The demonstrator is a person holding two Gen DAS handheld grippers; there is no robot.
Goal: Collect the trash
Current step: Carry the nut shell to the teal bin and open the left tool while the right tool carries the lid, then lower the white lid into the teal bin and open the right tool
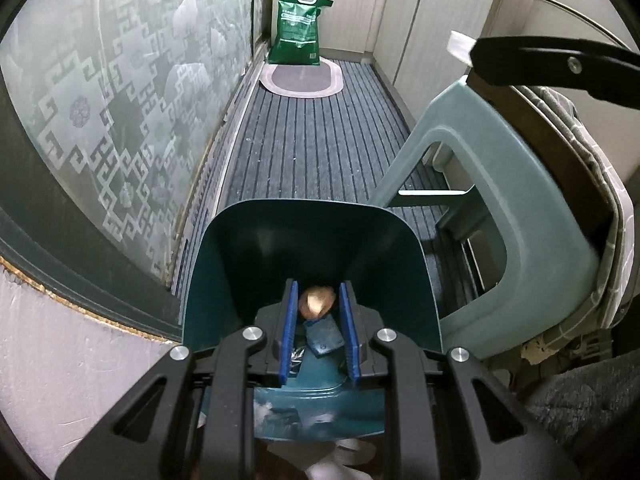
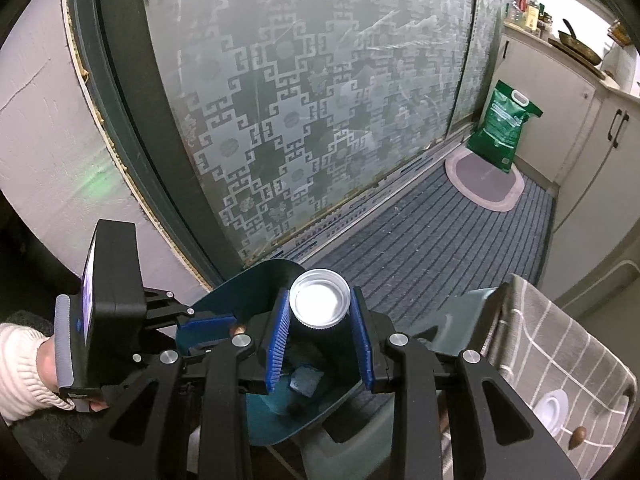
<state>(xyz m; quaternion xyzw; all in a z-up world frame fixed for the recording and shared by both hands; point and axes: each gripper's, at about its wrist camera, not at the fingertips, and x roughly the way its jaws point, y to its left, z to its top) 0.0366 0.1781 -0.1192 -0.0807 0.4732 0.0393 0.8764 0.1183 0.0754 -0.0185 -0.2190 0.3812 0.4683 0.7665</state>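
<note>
My left gripper (image 1: pixel 318 332) is shut on the rear wall of a dark teal dustpan (image 1: pixel 312 240) and holds it up. Inside the pan lie a brown nut-like scrap (image 1: pixel 316 302) and a blue wrapper (image 1: pixel 323 336). In the right wrist view my right gripper (image 2: pixel 322 332) is shut on a black can with a silver end (image 2: pixel 319 300), held above the same dustpan (image 2: pixel 276 276), where the blue wrapper (image 2: pixel 306 380) shows. The left gripper (image 2: pixel 208 324) appears at the left there, held by a hand in a white sleeve.
A teal plastic stool (image 1: pixel 500 200) with a checked cushion (image 2: pixel 560 344) stands right of the pan. A frosted patterned glass door (image 2: pixel 300 100) runs along the left. A striped grey mat (image 1: pixel 312 140), an oval rug (image 1: pixel 300 76), a green bag (image 1: pixel 300 28) and cabinets (image 1: pixel 440 12) lie ahead.
</note>
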